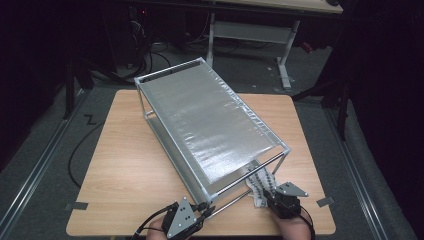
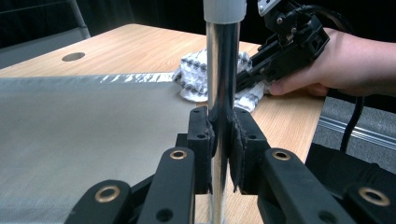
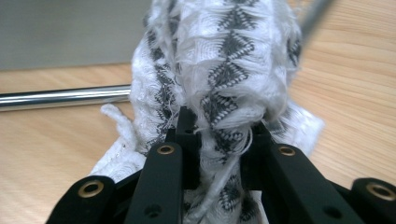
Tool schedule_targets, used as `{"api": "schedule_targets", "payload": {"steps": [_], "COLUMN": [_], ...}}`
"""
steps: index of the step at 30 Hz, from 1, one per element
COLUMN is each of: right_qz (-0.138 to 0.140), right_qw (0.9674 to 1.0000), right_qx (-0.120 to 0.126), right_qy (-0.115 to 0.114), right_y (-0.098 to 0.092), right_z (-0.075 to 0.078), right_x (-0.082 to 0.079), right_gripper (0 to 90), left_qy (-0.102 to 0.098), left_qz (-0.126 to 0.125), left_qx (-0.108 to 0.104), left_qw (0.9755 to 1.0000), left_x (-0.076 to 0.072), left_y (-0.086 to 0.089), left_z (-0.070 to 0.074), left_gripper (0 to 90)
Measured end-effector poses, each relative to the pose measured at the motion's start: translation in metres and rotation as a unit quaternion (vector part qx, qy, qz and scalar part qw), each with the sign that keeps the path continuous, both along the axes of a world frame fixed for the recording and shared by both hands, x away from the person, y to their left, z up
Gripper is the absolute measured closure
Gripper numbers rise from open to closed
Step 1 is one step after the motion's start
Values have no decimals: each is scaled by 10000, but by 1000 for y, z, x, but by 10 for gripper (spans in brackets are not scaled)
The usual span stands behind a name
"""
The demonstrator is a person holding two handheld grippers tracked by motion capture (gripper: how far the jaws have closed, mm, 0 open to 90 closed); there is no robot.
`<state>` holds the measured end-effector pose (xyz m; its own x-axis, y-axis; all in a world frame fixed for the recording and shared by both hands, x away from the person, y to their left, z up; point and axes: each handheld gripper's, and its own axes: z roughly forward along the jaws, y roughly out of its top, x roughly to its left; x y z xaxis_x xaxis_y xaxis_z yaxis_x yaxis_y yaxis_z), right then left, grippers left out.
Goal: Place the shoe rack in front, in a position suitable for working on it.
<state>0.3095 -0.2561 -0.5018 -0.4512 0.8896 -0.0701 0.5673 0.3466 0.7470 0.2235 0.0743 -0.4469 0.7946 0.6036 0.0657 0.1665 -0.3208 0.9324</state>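
Silvery metal makes up the one rack (image 1: 210,122) in the high view: a box frame of thin tubes with a pale grey mesh panel across its top, lying slantwise on the wooden surface (image 1: 125,165). Two bare rods run along the rack's near end. One white cloth (image 1: 261,186) with dark patterning lies on the surface just beside the rack's near right corner, touching the lower rod. The left gripper (image 1: 202,211) sits at the rack's near left corner, against the frame. The right gripper (image 1: 270,196) is at the cloth, with the person's hand (image 1: 292,227) behind it near the surface's front edge.

In the left gripper view, the left gripper (image 2: 223,140) has its jaws closed on a shiny tube (image 2: 223,70) of the rack, which rises straight up between the pads. The grey mesh panel (image 2: 84,126) spreads to the left of that tube. Beyond the tube, the cloth (image 2: 196,77) lies crumpled on the wood, and the right gripper (image 2: 252,77), held in a hand (image 2: 345,65), reaches into it.

In the right gripper view, the right gripper (image 3: 219,140) has its jaws closed on a bunched fold of the cloth (image 3: 224,56); the weave is white with dark diamond rows and frayed threads. One rod (image 3: 60,98) of the rack lies left of the cloth, and the grey panel shows behind it.
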Motion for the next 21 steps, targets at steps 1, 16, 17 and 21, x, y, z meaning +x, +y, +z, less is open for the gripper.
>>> {"api": "schedule_targets", "payload": {"steps": [1, 16, 17, 21], "right_qz": [-41, 33, 21, -36], "right_qw": [10000, 9991, 9988, 9962], "right_qx": [-23, 341, 380, 542], "right_qy": [-4, -252, -302, -675], "right_y": [-2, -14, -15, -21], "right_z": [0, 17, 20, 40], "right_x": [0, -11, -13, -26], "right_gripper": [744, 759, 760, 760], "left_qy": [18, -42, -48, -75], "left_qz": [0, 4, 18, 97], "left_qx": [1, 42, 44, 45], "left_qw": [10000, 10000, 10000, 9999], "left_x": [0, 6, 7, 13], "left_y": [0, -2, -2, -1], "left_z": [0, 0, 0, 0], "left_gripper": [797, 795, 794, 792]}}
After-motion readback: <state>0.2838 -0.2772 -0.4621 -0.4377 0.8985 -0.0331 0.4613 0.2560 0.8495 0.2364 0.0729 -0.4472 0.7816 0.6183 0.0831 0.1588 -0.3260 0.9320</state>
